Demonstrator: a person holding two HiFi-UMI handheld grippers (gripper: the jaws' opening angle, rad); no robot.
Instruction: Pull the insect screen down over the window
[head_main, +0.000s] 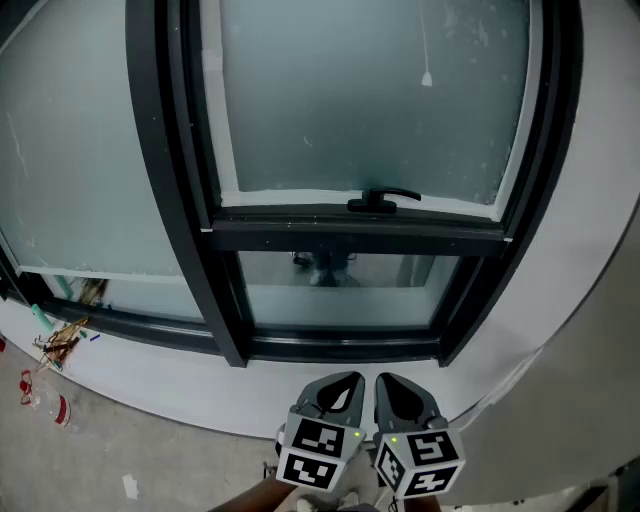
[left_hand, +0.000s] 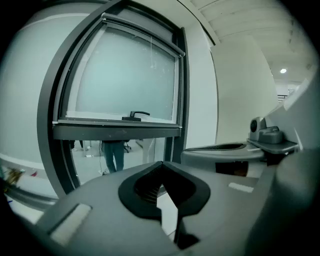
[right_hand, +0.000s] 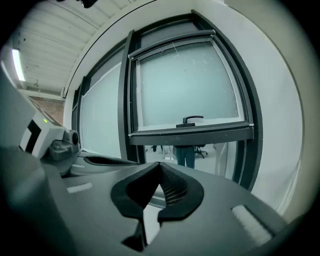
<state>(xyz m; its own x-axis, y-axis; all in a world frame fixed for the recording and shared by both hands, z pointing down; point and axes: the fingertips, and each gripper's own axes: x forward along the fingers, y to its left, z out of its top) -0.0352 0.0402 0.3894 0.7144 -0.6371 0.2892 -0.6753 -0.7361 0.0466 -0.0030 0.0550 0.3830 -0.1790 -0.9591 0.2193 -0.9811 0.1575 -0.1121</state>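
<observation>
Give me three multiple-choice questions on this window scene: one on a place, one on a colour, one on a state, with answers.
1. Where is the handle?
A) on the bar below the frosted pane
B) on the floor
C) on the side wall

2. The window frame is:
A) white
B) black
C) red

3. The left gripper and right gripper are:
A) both open
B) both shut, empty
C) shut on the handle

Answers: A, it sits mid-bar under the frosted pane; B, it is dark all round; B, each gripper view shows the jaws together with nothing between.
</observation>
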